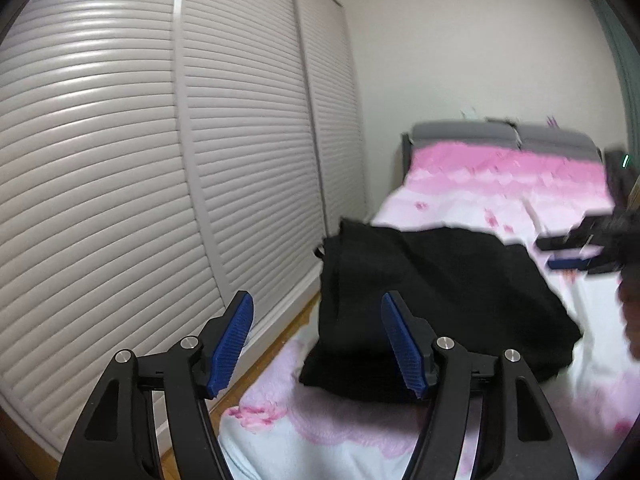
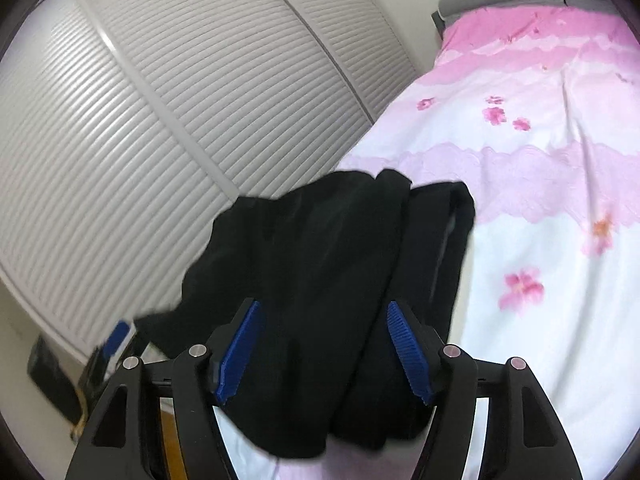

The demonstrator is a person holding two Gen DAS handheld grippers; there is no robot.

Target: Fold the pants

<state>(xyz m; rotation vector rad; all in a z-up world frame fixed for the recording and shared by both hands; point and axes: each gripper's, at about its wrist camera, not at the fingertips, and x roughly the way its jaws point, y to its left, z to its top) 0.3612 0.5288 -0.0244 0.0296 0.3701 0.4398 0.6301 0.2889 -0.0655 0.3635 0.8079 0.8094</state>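
Observation:
The black pants (image 1: pixel 440 300) lie in a folded, bunched heap on the pink and white flowered bedcover (image 1: pixel 500 184), near the bed's left edge. My left gripper (image 1: pixel 316 298) is open just short of the heap's near left corner, and its blue pads touch no cloth. At the right edge of the left wrist view my right gripper (image 1: pixel 556 254) shows blurred, with its fingers apart. In the right wrist view the pants (image 2: pixel 320 240) spread out below my open right gripper (image 2: pixel 324 306), whose pads stand clear on both sides of the cloth.
White louvred wardrobe doors (image 1: pixel 160 160) run along the left of the bed, with a narrow strip of wooden floor (image 1: pixel 280 336) between. A grey headboard (image 1: pixel 500 134) closes the far end. A hand (image 1: pixel 632 320) shows at the right edge. Bedcover (image 2: pixel 540 220) stretches to the right.

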